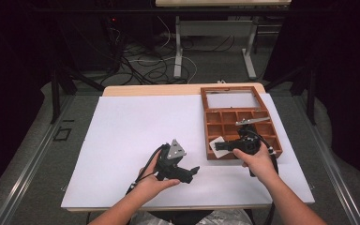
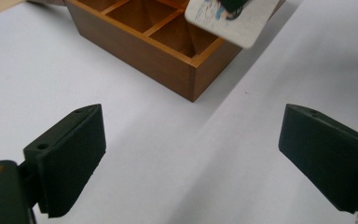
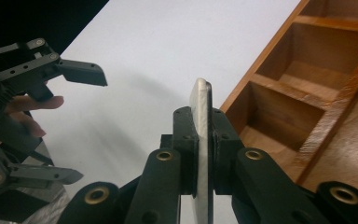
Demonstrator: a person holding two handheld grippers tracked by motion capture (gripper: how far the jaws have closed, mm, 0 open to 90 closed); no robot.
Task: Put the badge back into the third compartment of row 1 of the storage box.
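A wooden box point(image 1: 262, 123) with several compartments lies at the right of the white sheet point(image 1: 131, 122), its glass lid point(image 1: 229, 99) folded back. My right gripper point(image 1: 223, 146) is shut on a thin white card point(image 1: 215, 142), holding it on edge over the box's near-left corner. In the right gripper view the card point(image 3: 201, 100) stands between the pressed jaws of that gripper point(image 3: 200, 122), beside the box point(image 3: 279, 93). My left gripper point(image 1: 193, 173) hovers open over bare sheet, left of the box. Its jaws point(image 2: 191, 126) stand wide with nothing between them, facing the box point(image 2: 168, 51) and the card point(image 2: 235, 23).
The sheet covers most of a wooden table point(image 1: 168, 89). Table edges run close at the front and at the right of the box. Cables and metal table legs point(image 1: 178, 47) lie on the floor beyond. The left gripper point(image 3: 86, 126) and the hand holding it appear in the right gripper view.
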